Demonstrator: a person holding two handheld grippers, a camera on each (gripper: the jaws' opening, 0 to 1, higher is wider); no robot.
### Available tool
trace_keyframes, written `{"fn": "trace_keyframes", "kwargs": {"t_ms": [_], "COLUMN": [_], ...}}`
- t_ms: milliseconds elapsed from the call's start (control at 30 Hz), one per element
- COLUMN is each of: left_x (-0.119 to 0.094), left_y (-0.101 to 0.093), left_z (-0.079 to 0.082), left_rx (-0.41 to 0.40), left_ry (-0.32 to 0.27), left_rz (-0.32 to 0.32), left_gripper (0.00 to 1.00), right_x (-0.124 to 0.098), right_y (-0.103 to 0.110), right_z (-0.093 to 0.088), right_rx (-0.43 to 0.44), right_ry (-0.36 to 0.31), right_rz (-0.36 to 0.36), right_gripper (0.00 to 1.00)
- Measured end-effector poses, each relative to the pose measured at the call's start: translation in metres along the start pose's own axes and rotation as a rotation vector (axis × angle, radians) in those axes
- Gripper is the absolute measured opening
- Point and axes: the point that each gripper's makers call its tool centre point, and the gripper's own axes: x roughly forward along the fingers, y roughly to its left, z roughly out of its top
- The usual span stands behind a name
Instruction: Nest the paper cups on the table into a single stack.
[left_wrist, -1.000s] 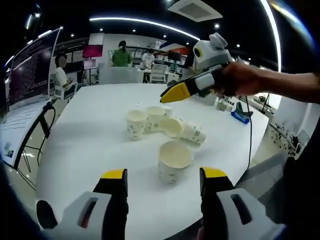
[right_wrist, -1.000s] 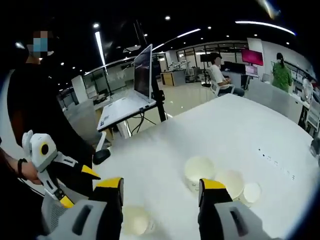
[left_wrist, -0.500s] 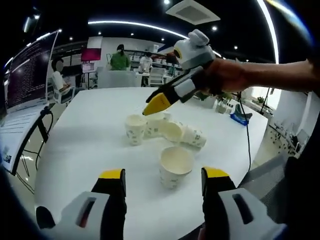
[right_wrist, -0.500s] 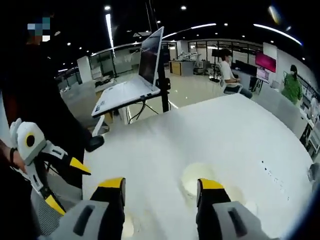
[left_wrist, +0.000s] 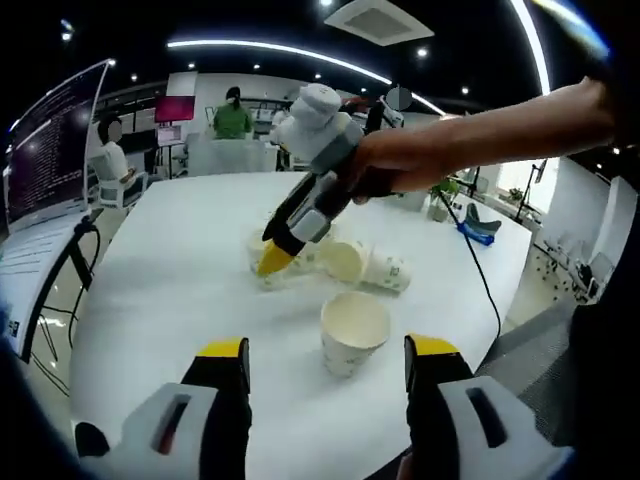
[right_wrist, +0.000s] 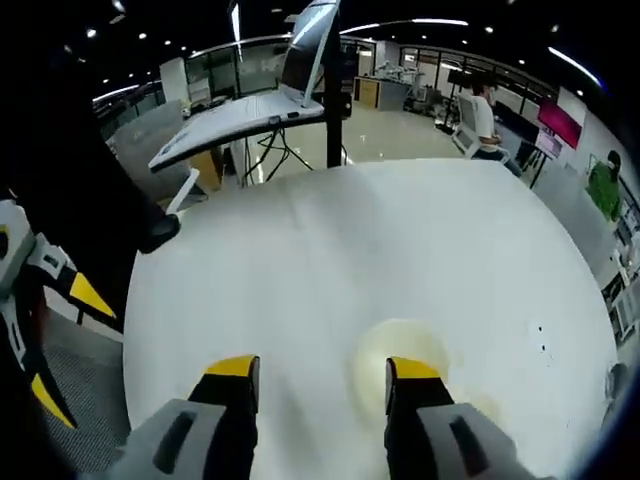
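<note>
R tongs are dropping fast vs 1 s ago: they were up over the far side of the bench, tips level; now they're pointing steeply down, yellow tips right at the left-most upright cup of the far cluster. In right gripper view the same cup is sitting under the right-hand jaw, rim-up, much bigger and more head-on than before, so the camera's closing in from above. R tongs are spread, one jaw looks to be going inside the rim, other outside; nothing pinched yet. Judging this as the start of the first pick: grab that cup by the wall, then carry it to another cup.

L tongs are hanging spread low over the near bench edge, holding nothing, barely shifted. Near single cup is standing upright just ahead between the jaws, apart from them. Tipped cup is lying on its side, mouth toward camera, beside the cluster.

No nesting done so far, all cups separate.

Hard to tell: R tongs and hand are covering most of the cluster in left gripper view, so cup count behind them is unclear. Whether a jaw is touching the cup rim, can't tell. Other cups in right gripper view are cut off at the lower right edge.
</note>
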Motion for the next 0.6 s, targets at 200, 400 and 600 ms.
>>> {"fn": "trace_keyframes", "kwargs": {"t_ms": [200,400,600], "left_x": [-0.001,-0.001,-0.002], "left_y": [0.001,0.001,0.005], "left_z": [-0.002,-0.005,-0.007], "left_rx": [-0.019,-0.029,-0.045], "left_ry": [-0.005,-0.003,-0.005], "left_rz": [0.006,0.005,0.011], "left_gripper": [0.61,0.60,0.60], "right_x": [0.018,0.033,0.032], "right_y": [-0.007,-0.011,-0.010], "right_z": [-0.002,-0.019,-0.023], "right_rx": [0.004,-0.001,-0.007], "right_ry": [0.023,0.080,0.107], "right_rz": [0.009,-0.011,-0.025], "right_gripper": [0.49,0.37,0.33]}}
